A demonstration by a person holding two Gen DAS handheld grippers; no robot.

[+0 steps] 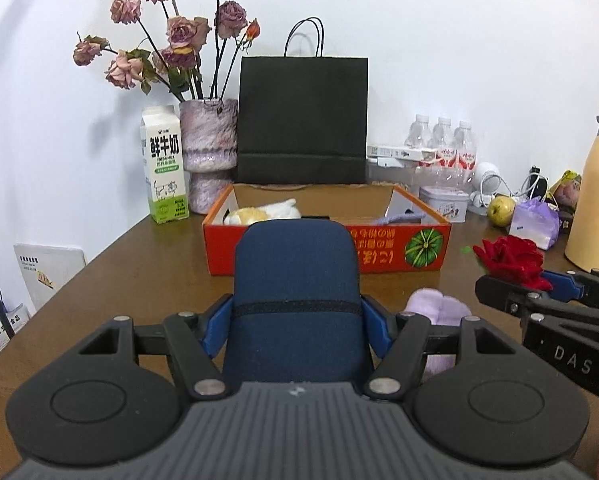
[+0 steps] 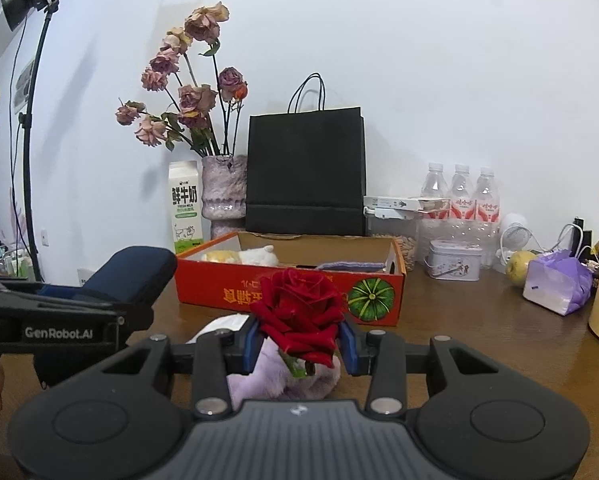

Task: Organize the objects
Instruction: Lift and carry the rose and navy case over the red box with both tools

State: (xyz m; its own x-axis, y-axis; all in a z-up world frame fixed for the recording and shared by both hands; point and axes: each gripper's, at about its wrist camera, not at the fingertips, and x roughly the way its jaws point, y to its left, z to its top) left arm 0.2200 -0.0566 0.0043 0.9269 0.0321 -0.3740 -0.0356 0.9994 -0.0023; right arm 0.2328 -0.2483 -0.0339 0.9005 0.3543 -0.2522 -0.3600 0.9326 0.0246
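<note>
My left gripper is clamping the navy case, my right gripper is pinching the red rose; both are hovering short of the orange box at 12 o'clock. Box is already holding a plush toy; lilac sock is still lying on the table at 2 o'clock. Nothing is blocking; black bag and vase are standing behind.

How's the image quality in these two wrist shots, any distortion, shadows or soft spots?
Left wrist view: strong fisheye bending, dark corners, the navy case between the left gripper's fingers soft up close. Right wrist view: the same curved rim, the dried roses throw faint shadows on the wall, the red rose in the right gripper is sharp.
</note>
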